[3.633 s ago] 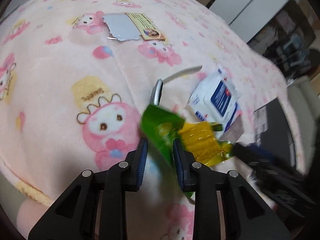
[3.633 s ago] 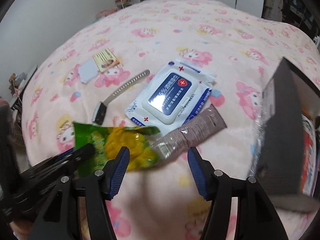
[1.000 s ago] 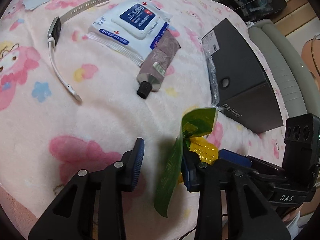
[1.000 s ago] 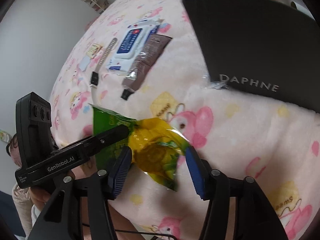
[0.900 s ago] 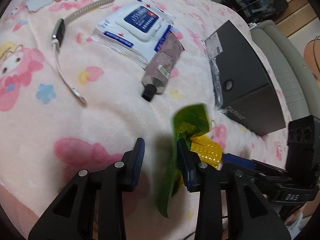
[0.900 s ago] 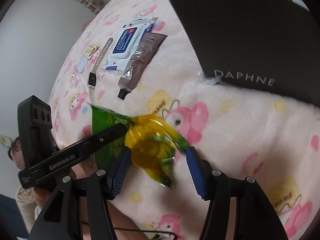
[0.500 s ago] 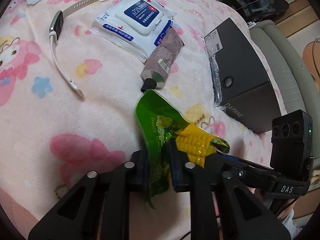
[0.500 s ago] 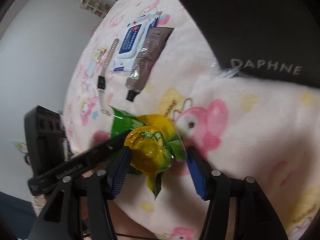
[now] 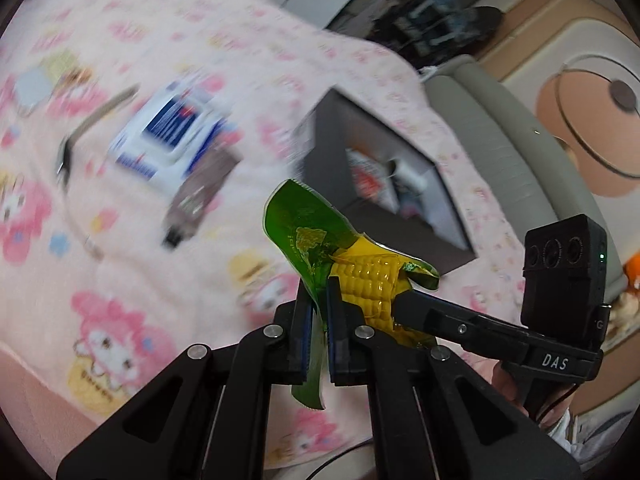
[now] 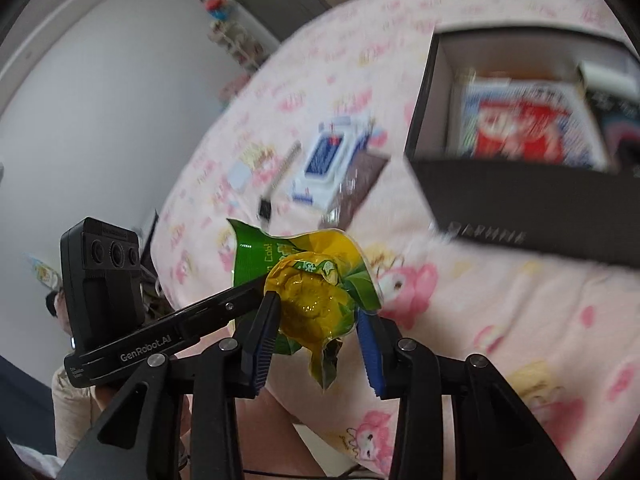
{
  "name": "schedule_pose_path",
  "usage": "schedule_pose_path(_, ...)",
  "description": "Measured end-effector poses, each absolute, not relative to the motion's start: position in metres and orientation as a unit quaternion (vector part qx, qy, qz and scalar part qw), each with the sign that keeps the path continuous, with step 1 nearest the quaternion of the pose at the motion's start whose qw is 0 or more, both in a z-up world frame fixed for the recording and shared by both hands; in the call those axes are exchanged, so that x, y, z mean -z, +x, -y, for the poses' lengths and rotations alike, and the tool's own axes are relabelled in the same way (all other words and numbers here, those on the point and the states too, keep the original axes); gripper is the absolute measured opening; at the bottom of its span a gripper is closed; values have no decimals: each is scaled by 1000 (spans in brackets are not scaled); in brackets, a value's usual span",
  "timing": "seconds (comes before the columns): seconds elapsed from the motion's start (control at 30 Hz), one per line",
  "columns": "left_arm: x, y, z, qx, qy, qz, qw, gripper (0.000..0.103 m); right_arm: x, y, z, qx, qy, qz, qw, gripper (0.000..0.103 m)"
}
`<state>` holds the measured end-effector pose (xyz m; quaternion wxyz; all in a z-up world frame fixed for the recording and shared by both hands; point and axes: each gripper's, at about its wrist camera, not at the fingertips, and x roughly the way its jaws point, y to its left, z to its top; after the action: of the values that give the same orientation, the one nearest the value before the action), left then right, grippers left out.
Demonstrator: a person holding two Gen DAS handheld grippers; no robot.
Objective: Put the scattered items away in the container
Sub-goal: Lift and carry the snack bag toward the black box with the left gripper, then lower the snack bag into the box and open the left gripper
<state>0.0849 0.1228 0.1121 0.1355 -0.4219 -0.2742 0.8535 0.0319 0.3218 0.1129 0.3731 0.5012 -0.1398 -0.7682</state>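
Corn packet (image 9: 352,272), green and yellow wrapper, held in the air above the near edge of the pink blanket (image 9: 120,272), on the near side of the box (image 9: 328,152). Left gripper (image 9: 318,304): jaws narrow, pinching the packet's green end, whose flap sticks out both above and below the pads. Right gripper (image 10: 316,320): jaws set wider, one on each side of the yellow end of the packet (image 10: 308,292); whether the right-hand pad touches the wrapper cannot be told. The left gripper (image 10: 240,300) reaches in from the left in the right wrist view, meeting the same packet.

Box (image 10: 520,208): dark, open at the top, lying on the blanket (image 10: 520,320) at far right, with printed packs inside, blurred.

On the blanket left of the box: wipes pack (image 9: 172,136), white and blue; brown tube (image 9: 200,196) just beside it on the near side; watch (image 9: 80,136) further left; card (image 9: 34,84) at far left. All are blurred.
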Motion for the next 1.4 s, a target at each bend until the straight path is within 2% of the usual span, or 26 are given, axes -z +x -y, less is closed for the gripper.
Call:
schedule_pose_path(0.3, -153, 3, -200, -852, -425, 233, 197, 3, -159, -5, -386, 813, 452, 154, 333, 34)
schedule_pose_path(0.5, -135, -86, -253, -814, -481, 247, 212, 3, -156, -68, -443, 826, 464, 153, 280, 34)
schedule_pose_path(0.8, -97, -188, -323, -791, -535, 215, 204, 3, -126, -159, -505, 834, 485, 150, 214, 34)
schedule_pose_path(0.9, -82, -197, -333, -782, -551, 214, 198, 4, -114, -177, -511, 837, 493, 139, 190, 35)
schedule_pose_path(1.1, -62, -204, -344, -772, -570, 207, 191, 16, -109, -181, -513, 860, 485, 86, 136, 36)
schedule_pose_path(1.27, -74, -196, -337, -787, -549, 206, 192, 17, -123, -157, -506, 897, 431, 12, 97, 40)
schedule_pose_path(1.4, -76, -193, -335, -792, -548, 199, 183, 16, -134, -146, -509, 909, 404, 24, 104, 40)
